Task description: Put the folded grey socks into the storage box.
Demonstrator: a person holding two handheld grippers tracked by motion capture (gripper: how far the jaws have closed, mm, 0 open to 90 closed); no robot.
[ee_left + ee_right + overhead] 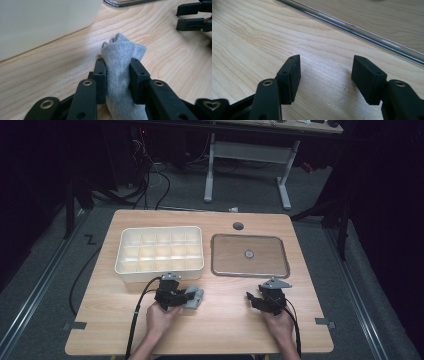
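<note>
While the left claw (pixel 117 75) is pinching a small bunched grey knitted cloth (pixel 122 57) between its two black pads, the bundle is lying on the light wooden counter (pixel 225 320) just in front of the near wall of the white plastic compartment box (pixel 160 251). Open wood is stretching between the two claws and along the near edge, leaving free room there. The right claw (pixel 325 75) is standing wide with nothing between its pads, hovering just before the near rim of the shallow metal-rimmed rectangular tray (pixel 250 255), which is sitting beside the box. Both of the person's hands are coming in from the near edge; the left hand (pixel 161 316) is angling its claw toward the right, and the right hand (pixel 280 322) is angling inward. Grey floor and a white desk frame (pixel 247 157) are lying beyond in a dim room.
</note>
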